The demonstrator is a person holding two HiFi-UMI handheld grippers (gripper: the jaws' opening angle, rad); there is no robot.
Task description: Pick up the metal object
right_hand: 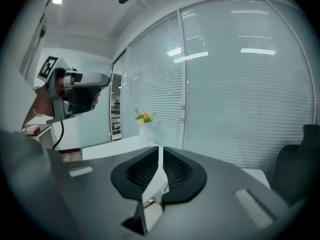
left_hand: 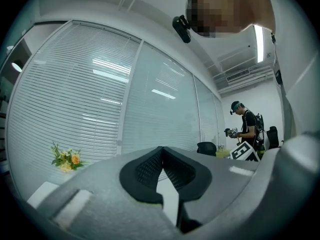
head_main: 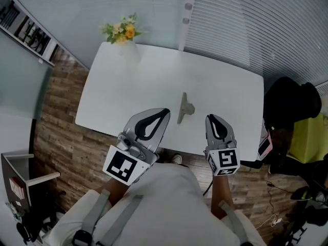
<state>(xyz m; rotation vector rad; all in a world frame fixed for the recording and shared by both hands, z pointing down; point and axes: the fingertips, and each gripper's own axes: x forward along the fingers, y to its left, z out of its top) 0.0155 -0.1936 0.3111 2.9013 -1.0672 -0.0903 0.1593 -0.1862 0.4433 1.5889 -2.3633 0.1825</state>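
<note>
2 tongs, left tongs point(head_main: 166, 110), right tongs point(head_main: 211, 117), 1 metal object point(head_main: 184, 108)

Bright, even, cool light from a ceiling light point(left_hand: 259, 44). The white worktop point(head_main: 154, 76) glares mildly and shadows are faint. Both gripper views bulge, darken at the corners and blur up close.

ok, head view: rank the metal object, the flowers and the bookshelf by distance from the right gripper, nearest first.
From the right gripper:
1. metal object: on the table just ahead, slightly to its left.
2. flowers: at the table's far left corner.
3. bookshelf: off the table, by the wall at far left.
</note>
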